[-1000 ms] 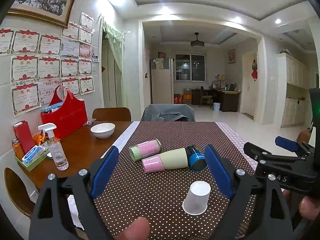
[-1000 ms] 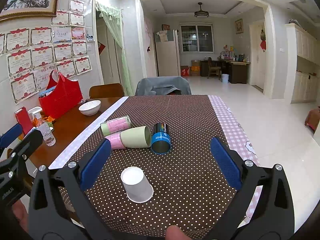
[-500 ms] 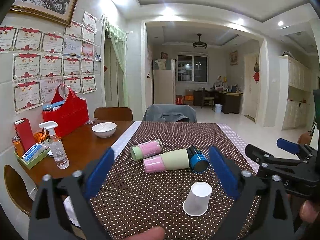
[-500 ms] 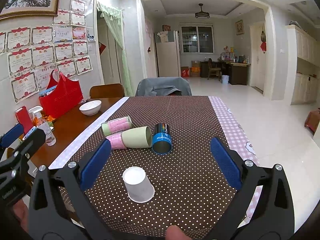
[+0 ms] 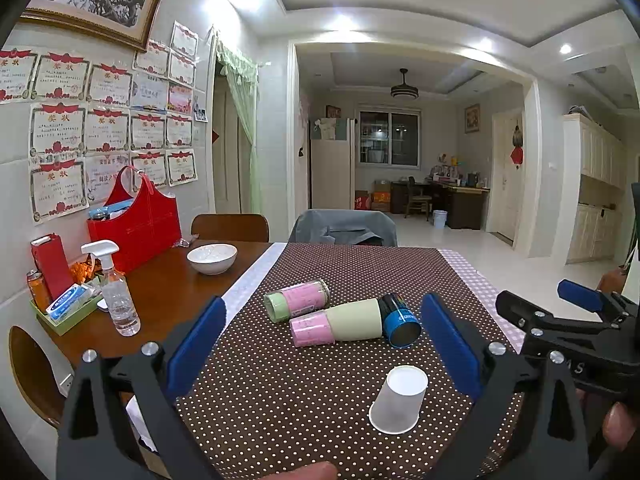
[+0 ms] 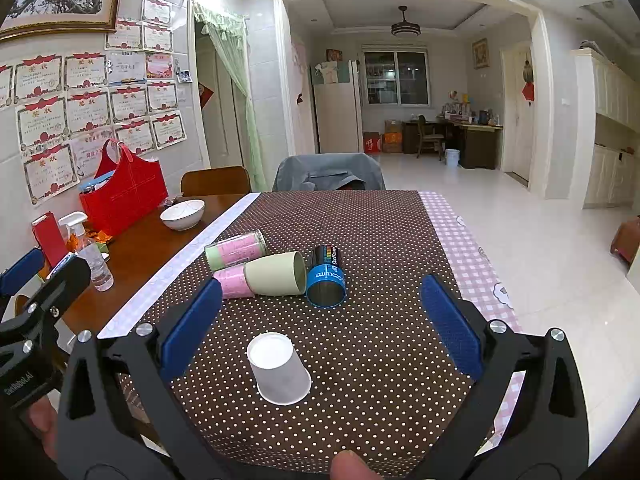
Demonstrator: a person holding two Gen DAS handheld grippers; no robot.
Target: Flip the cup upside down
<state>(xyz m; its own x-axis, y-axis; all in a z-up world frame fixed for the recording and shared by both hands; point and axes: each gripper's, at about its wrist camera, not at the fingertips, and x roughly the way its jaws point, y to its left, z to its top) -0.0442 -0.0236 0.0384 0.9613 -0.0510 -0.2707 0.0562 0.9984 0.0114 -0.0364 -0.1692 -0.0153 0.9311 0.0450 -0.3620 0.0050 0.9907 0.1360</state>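
Observation:
A white paper cup (image 5: 398, 399) (image 6: 279, 367) stands upside down, mouth on the brown dotted tablecloth (image 5: 280, 400) (image 6: 380, 340), near the front edge. My left gripper (image 5: 324, 348) is open and empty, held back from the cup, which sits low and right between its blue pads. My right gripper (image 6: 320, 320) is open and empty, with the cup low and a little left between its pads. The right gripper also shows at the right of the left wrist view (image 5: 568, 320).
Beyond the cup lie a pink-and-green cup (image 5: 298, 300), a green cup with a pink one nested (image 5: 340, 322) and a blue can (image 5: 400, 320), all on their sides. At left on the wooden table (image 5: 168, 292) are a white bowl (image 5: 212, 258), spray bottle (image 5: 116, 292) and red bag (image 5: 136, 224).
Both grippers have drawn back and risen slightly. The paper cup and the other cups have not moved.

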